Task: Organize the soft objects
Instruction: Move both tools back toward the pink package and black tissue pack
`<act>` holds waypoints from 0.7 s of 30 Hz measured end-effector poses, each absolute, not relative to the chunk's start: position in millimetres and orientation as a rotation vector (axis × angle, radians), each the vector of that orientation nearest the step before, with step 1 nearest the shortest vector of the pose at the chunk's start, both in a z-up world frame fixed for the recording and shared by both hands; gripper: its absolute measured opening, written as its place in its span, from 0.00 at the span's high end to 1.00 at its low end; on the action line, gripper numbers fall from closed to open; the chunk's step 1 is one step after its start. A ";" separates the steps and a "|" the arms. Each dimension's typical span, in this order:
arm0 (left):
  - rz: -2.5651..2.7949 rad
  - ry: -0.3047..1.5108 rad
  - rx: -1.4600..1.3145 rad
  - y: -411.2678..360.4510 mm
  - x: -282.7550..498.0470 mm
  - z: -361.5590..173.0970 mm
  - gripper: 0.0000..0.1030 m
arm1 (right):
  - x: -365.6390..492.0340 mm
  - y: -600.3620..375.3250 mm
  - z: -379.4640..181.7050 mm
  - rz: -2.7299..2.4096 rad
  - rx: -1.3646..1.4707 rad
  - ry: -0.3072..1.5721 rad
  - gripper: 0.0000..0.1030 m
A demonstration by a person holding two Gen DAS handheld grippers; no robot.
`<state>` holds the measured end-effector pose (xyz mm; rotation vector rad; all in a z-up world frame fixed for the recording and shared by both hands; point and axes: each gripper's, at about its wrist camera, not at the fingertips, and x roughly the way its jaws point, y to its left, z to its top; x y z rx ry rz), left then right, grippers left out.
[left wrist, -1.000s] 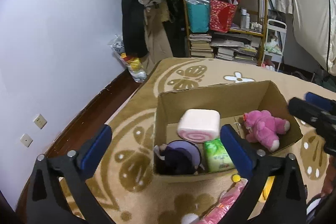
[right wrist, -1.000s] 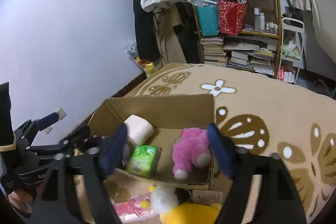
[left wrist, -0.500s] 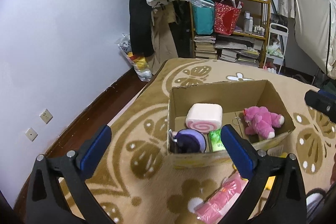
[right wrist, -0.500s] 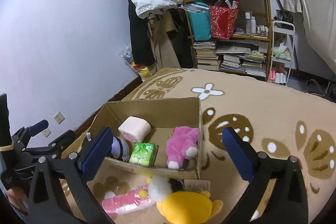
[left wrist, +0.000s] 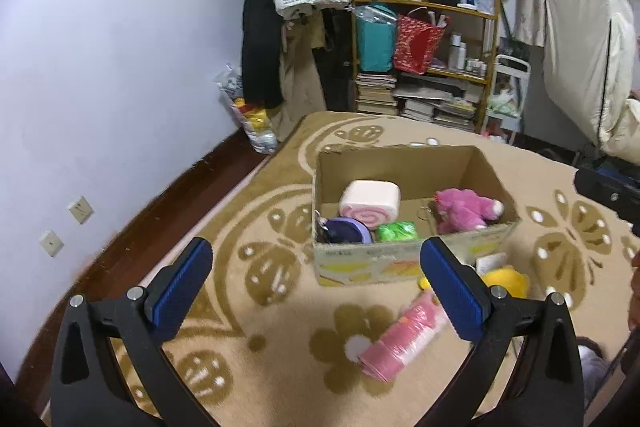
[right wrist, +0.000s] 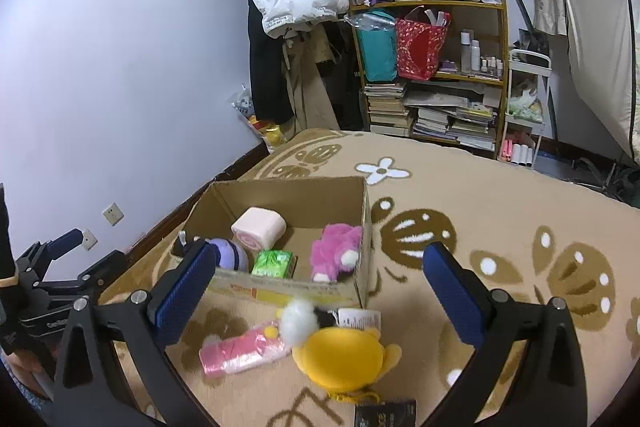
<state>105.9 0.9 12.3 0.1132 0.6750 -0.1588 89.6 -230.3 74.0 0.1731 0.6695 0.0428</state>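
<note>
I have both grippers, left gripper (left wrist: 316, 279) and right gripper (right wrist: 316, 283), spread wide and empty above the carpet. The yellow plush (right wrist: 340, 357) and pink pack (right wrist: 240, 347) lie just near the cardboard box (right wrist: 362, 227). Grabbing the plush's hanging tag could let it slip free.

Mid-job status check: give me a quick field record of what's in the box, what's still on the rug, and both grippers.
box: open cardboard, on the rug
in box: pink roll cushion; purple plush; green pack; pink plush toy
on rug, outside box: yellow plush; pink wrapped pack
left gripper: open, empty
right gripper: open, empty, above the yellow plush
</note>
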 end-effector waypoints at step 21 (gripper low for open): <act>-0.196 0.858 0.137 -14.5 111.4 -37.3 0.00 | 68.8 -243.2 -5.6 -0.035 0.246 0.962 0.00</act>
